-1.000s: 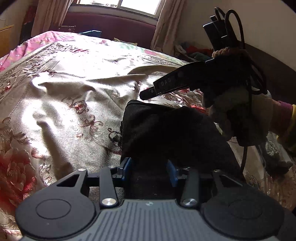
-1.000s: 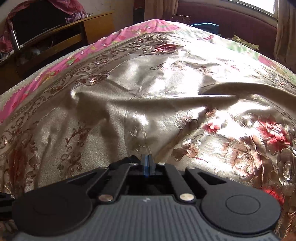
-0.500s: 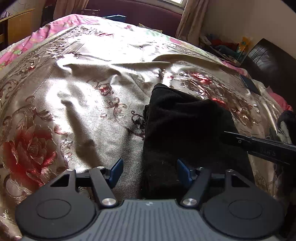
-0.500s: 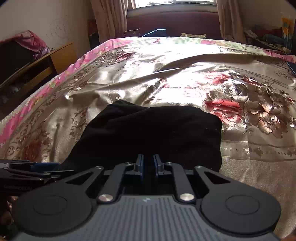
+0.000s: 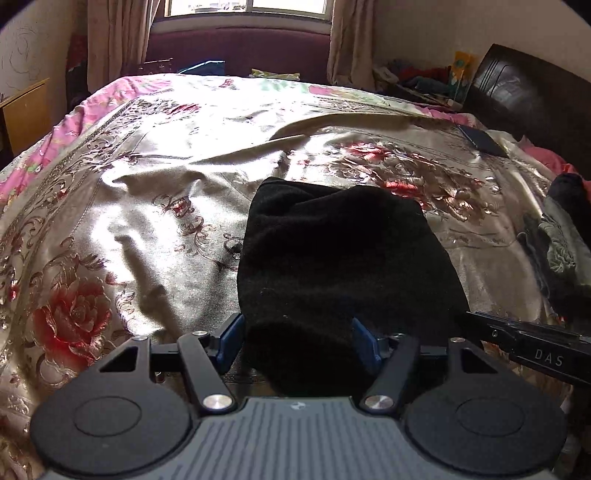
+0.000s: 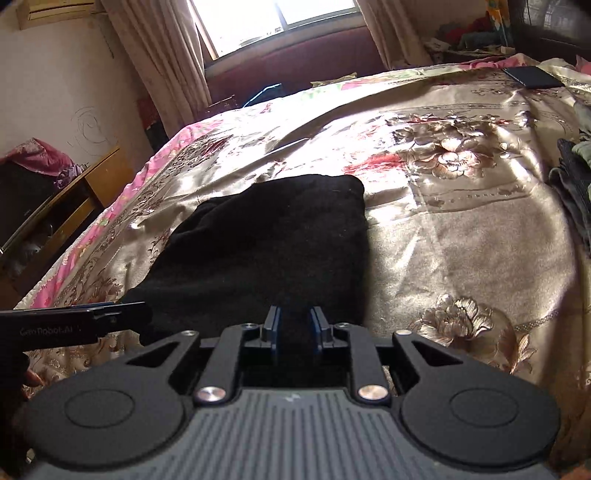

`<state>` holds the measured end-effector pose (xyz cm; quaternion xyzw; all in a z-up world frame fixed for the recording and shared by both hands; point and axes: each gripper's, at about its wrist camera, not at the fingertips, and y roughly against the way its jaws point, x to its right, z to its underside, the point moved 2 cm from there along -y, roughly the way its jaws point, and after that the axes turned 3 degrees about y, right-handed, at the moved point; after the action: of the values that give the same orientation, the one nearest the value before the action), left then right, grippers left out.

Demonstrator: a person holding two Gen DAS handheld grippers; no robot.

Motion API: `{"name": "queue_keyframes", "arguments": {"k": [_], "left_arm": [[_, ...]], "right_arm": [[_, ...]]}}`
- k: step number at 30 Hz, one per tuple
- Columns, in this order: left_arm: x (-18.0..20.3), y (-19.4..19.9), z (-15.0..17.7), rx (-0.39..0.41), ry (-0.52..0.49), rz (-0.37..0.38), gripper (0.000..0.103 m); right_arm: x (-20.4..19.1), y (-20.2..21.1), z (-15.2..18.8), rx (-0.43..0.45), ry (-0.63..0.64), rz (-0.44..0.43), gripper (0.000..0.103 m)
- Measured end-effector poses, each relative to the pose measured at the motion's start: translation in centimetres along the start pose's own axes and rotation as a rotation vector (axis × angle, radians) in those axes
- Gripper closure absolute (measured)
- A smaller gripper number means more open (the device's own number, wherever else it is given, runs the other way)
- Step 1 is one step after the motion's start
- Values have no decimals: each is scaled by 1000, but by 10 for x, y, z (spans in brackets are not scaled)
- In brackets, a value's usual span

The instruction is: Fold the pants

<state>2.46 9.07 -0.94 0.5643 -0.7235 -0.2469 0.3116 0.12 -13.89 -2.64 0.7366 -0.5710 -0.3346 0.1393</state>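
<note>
I see a bed covered by a shiny gold bedspread (image 5: 155,221) patterned with red and bronze flowers, rumpled into soft ridges, with a pink floral edge (image 6: 147,170) along its left side. A dark flat rectangular object (image 5: 484,142) lies on the far right part of the bedspread. A heap of dark and greenish clothes (image 5: 561,251) sits at the right edge. Beyond the bed I make out a bright window (image 6: 273,22) flanked by beige curtains (image 6: 162,62) above a maroon panel (image 5: 240,50). A wooden cabinet (image 6: 77,195) stands to the left, and a dark headboard (image 5: 524,96) to the right.
</note>
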Motion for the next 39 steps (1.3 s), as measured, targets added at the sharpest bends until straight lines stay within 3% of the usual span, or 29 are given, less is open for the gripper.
{"name": "queue_keyframes", "arguments": {"k": [13,15,17,18,21,25,39], "left_arm": [[11,17,7,44,2,-32,26],[14,23,9,67,10,-32,20],[17,28,11,91,12,-40,3],[20,31,12,111,2,-57,1],[27,33,15,142,-48,-134,0],[36,27,17,114,-103,-208,0],[45,27,26,83,-141,-240,0]], "right_arm": [[-25,10,12,23,67,-51,78],[-29,13,13,25,69,-70,78],[-32,16,14,29,77,-73,78],[-33,19,15,34,79,-74,78],[-35,24,16,36,71,-75,78],[-36,25,21,19,79,-71,77],[-29,27,20,25,45,-48,72]]}}
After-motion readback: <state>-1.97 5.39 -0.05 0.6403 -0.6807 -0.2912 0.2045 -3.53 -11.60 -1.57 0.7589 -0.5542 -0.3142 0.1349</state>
